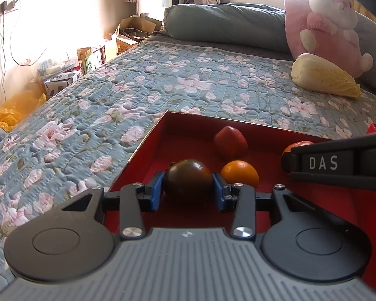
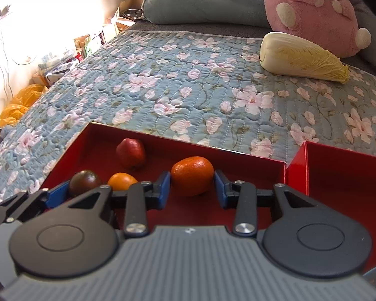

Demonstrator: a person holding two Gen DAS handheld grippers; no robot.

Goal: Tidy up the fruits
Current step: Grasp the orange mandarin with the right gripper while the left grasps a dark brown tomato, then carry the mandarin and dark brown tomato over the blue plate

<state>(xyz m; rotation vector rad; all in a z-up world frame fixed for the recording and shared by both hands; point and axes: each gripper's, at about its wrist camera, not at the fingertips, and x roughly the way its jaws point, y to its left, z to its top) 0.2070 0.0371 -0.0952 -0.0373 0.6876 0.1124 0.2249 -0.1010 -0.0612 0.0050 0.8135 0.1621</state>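
A red box (image 1: 148,138) (image 2: 70,148) lies on the flowered bedspread. In it are a dark tomato (image 1: 188,181) (image 2: 84,182), a small orange (image 1: 240,173) (image 2: 121,181), a red apple (image 1: 230,141) (image 2: 130,152) and a larger tangerine (image 2: 191,179) (image 1: 297,146). My left gripper (image 1: 188,190) has its blue pads against both sides of the dark tomato, inside the box. My right gripper (image 2: 192,190) brackets the tangerine with small gaps on each side, inside the box. In the left wrist view the right gripper's body hides most of the tangerine.
A second red box (image 2: 343,173) sits to the right of the first. A napa cabbage (image 1: 323,76) (image 2: 300,57) and a pink plush toy (image 1: 325,22) (image 2: 310,12) lie at the far right of the bed. A grey pillow (image 2: 200,2) lies at the head. Clutter lies on the floor to the left.
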